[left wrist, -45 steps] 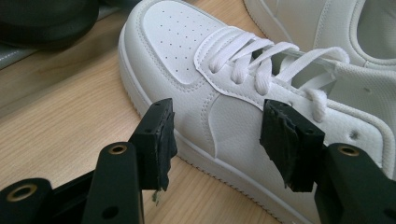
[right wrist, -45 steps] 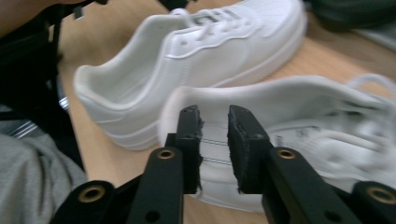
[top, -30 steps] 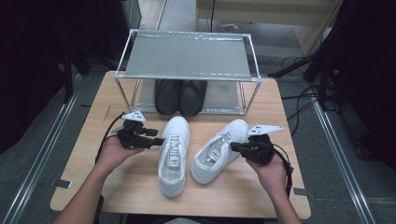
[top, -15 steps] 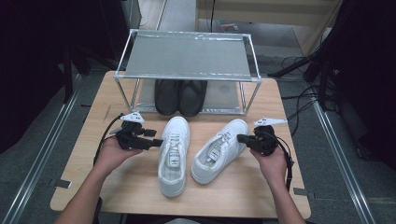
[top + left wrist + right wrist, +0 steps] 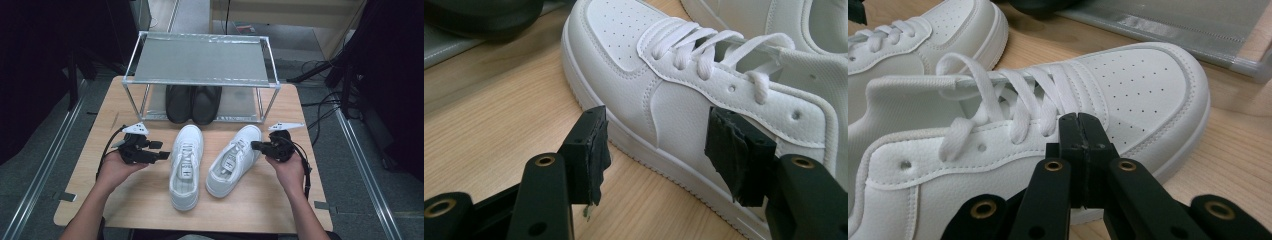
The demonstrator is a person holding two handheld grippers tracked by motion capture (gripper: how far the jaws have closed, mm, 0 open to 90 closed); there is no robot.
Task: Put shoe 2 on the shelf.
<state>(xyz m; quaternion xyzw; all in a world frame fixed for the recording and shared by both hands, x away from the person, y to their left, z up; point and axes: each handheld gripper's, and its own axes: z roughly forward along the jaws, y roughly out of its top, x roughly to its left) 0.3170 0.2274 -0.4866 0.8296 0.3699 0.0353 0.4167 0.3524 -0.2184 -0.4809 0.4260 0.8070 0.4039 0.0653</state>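
Right gripper (image 5: pixel 256 145) has shifted outward and a bit up the surface (image 5: pixel 90 125) since a second ago, jaws pressed together on nothing, tips at the side of the right white shoe (image 5: pixel 232 161), probably touching, hard to tell. Right hand (image 5: pixel 289 169) low, gripper pointing inward. Left gripper (image 5: pixel 163 150) barely moved, jaws edged wider, now spread beside the left white shoe (image 5: pixel 185 166), pads (image 5: pixel 593 150) clear of it. Left hand (image 5: pixel 116 166) palm up, gripper aimed inward. Both shoes lie mid-surface, toes toward the metal rack (image 5: pixel 200 62) with black shoes (image 5: pixel 193 102) under it.
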